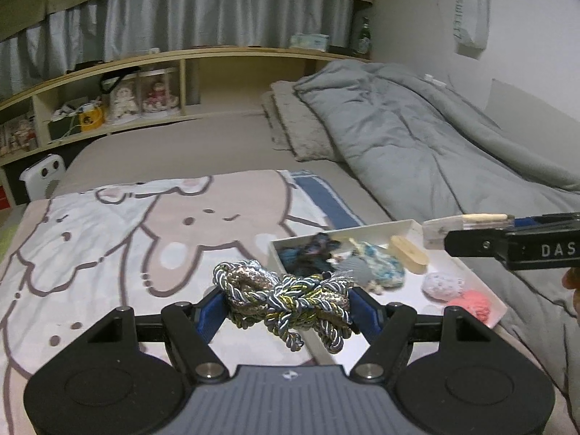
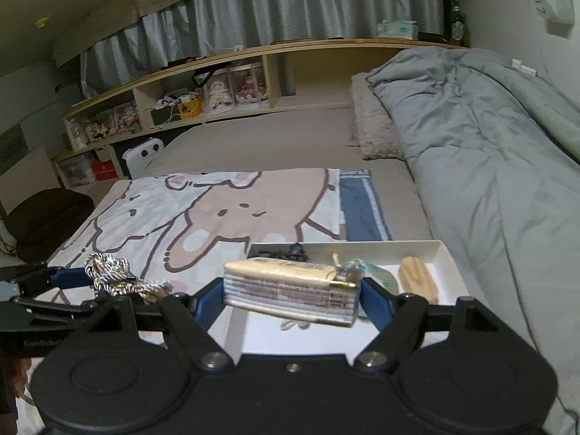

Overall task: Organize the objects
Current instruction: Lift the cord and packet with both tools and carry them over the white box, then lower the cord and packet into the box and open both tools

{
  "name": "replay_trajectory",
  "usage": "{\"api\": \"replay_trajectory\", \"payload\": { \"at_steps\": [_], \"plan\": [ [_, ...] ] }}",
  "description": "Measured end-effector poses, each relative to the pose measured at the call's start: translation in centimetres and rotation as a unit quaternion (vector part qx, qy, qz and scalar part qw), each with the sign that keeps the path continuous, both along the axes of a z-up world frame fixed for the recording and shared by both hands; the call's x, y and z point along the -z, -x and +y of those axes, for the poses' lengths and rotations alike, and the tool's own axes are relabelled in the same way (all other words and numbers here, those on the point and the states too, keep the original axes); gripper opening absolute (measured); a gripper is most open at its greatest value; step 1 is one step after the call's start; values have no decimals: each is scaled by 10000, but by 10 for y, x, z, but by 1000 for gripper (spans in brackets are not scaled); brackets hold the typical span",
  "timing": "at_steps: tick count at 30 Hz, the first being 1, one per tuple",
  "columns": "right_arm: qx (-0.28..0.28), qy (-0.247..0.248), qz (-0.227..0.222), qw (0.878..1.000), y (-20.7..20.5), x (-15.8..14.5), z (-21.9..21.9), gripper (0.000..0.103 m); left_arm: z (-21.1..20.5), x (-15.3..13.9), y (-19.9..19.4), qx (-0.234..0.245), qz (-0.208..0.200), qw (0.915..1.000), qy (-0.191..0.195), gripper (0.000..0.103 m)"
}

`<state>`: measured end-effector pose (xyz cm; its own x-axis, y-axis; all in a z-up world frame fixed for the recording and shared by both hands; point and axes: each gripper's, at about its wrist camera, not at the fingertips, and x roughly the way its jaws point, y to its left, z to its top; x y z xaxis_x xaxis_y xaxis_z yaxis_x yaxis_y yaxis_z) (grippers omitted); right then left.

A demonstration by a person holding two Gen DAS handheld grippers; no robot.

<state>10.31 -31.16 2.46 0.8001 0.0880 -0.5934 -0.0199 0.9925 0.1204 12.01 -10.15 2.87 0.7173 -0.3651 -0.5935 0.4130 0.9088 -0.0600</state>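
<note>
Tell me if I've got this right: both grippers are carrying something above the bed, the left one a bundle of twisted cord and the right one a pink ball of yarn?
Not quite. The right gripper holds a flat cream packet, as the right wrist view shows. The pink ball lies in the white tray. The left gripper does carry the cord bundle.
</note>
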Motion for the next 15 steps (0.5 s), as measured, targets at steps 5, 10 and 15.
{"api": "replay_trajectory", "payload": {
  "at_steps": [5,10,15],
  "plan": [
    [73,23,54,10000,5,4,-15,80,-24,3,5,144,36,9999,-17,73],
    [141,-17,109,9998,8,8,-28,80,-44,7,9,285,105,9995,-36,73],
    [186,-1,190,9996,9,14,-36,80,-61,11,11,426,189,9989,-46,73]
  ]
}}
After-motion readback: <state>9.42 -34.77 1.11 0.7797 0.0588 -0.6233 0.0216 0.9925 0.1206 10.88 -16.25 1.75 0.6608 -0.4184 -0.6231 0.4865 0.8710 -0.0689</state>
